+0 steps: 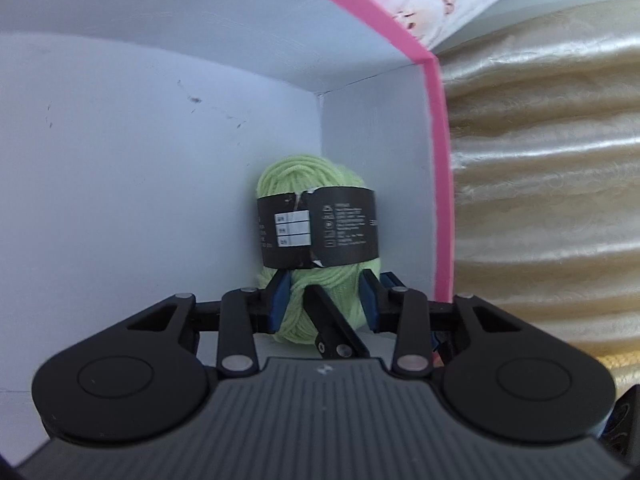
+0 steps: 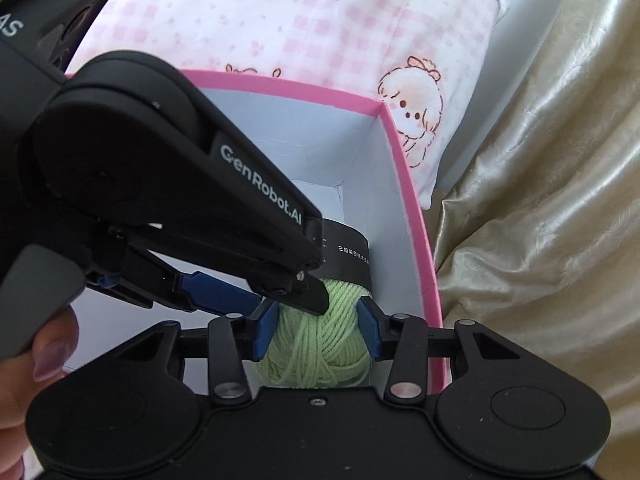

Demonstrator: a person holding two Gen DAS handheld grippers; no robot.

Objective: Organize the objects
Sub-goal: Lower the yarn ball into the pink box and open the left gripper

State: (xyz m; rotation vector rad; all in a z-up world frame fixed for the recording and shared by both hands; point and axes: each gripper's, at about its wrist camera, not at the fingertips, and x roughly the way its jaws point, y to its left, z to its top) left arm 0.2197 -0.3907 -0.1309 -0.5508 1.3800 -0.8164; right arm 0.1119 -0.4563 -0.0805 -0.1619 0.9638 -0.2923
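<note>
Both grippers work inside the pink-rimmed box (image 2: pixel 416 216), in its far right corner. The right gripper (image 2: pixel 318 330) has its blue pads (image 2: pixel 265 334) on either flank of the green yarn skein (image 2: pixel 320 344), touching the wool at its near end; it grips the skein across its width. The left gripper (image 2: pixel 280 296) reaches in from the left, one black tip resting on the skein's top; in its own view the left gripper (image 1: pixel 326 300) has a blue pad (image 1: pixel 280 296) against each side of the skein (image 1: pixel 316 240), so it too is clamped on the wool. The skein's long axis runs away from both cameras toward the box corner, with the black paper band (image 1: pixel 318 232) wrapped round its middle; its far end lies against the white walls. Only the right wrist view shows the person's fingers (image 2: pixel 44 344) on the left handle and the pink checked pillow (image 2: pixel 320 20) behind the box. Only the left wrist view shows the band's white label and printed symbols. A gold curtain (image 2: pixel 540 200) hangs to the right.
</note>
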